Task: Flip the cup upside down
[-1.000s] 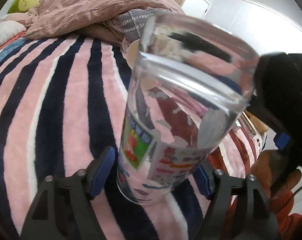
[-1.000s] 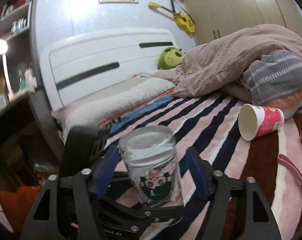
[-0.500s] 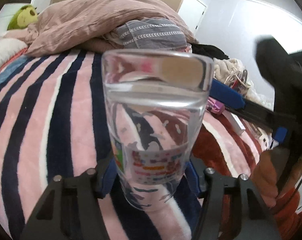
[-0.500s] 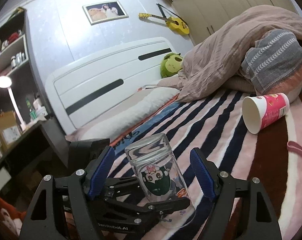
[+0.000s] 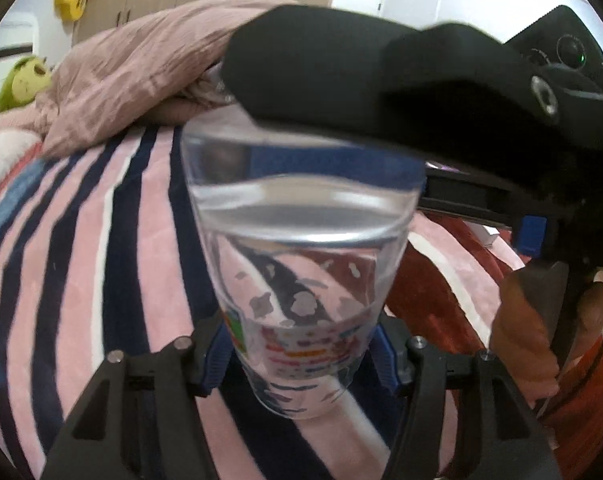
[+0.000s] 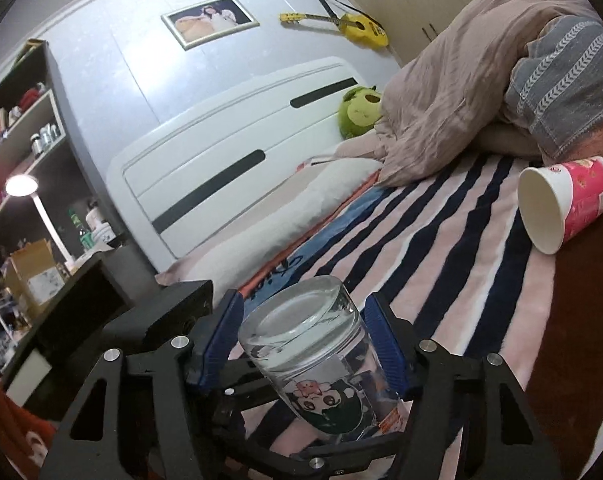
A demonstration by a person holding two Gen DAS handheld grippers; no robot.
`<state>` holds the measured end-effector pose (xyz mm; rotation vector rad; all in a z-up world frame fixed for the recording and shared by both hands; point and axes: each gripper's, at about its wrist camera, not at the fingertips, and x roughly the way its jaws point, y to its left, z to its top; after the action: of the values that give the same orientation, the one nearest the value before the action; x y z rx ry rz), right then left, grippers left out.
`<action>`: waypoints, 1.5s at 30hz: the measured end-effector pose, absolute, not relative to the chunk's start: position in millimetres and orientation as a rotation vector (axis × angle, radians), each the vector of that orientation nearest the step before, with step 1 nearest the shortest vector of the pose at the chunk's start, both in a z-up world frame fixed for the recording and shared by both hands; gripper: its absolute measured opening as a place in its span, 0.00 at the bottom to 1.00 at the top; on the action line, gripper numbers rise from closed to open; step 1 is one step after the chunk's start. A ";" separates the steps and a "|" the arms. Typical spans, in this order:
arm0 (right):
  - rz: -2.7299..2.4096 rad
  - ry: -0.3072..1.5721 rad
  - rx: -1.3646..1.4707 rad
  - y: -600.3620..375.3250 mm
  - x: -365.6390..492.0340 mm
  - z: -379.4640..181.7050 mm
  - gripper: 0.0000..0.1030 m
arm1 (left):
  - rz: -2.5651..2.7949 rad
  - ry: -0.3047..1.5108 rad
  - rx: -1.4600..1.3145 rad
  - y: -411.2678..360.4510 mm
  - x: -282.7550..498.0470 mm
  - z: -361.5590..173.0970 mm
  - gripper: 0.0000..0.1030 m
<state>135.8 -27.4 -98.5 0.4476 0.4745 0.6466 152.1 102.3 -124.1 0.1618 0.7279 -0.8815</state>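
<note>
1. Our left gripper (image 5: pixel 301 354) still clamps the glass cup (image 5: pixel 301 264) near its mouth, base up, above the striped blanket (image 5: pixel 81 280).
2. Our right gripper (image 6: pixel 303 344) has closed in; its pads flank the base, contact unclear.

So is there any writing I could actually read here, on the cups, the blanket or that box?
Nothing is sharp enough to quote.
glass cup: colourful lettering around a cartoon face, too blurred to read.
paper cup: pink print, too small to read.
blanket: dark script on the blue stripe, illegible.
cardboard box: white label, too small to read.
</note>
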 end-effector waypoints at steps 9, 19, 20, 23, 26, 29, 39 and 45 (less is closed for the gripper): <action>0.668 0.478 0.435 -26.8 140.1 -101.5 0.37 | -0.861 0.749 0.154 103.3 171.0 -128.0 0.55; 0.506 0.460 0.486 -56.6 144.2 -101.7 0.46 | -0.882 0.772 0.238 74.9 179.4 -125.7 0.56; 0.482 0.461 0.501 -63.3 144.7 -102.1 0.46 | -0.889 0.772 0.238 73.2 180.2 -125.5 0.56; 0.460 0.474 0.574 -82.7 147.1 -107.9 0.46 | -0.912 0.774 0.222 72.0 183.1 -125.8 0.57; 0.446 0.479 0.600 -90.4 147.5 -110.9 0.48 | -0.914 0.777 0.213 72.4 183.9 -124.6 0.58; 0.454 0.480 0.598 -89.2 146.5 -110.7 0.48 | -0.919 0.783 0.212 74.0 184.5 -124.1 0.59; 0.421 0.473 0.609 -92.7 143.4 -109.3 0.55 | -0.922 0.788 0.213 73.3 184.8 -120.6 0.75; 0.432 0.432 0.619 -96.4 136.0 -103.7 0.74 | -0.921 0.783 0.209 75.6 178.9 -117.2 0.84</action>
<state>136.0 -96.4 -103.7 0.6190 0.4317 0.4323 178.9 75.6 -117.2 0.2094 0.7834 -0.9212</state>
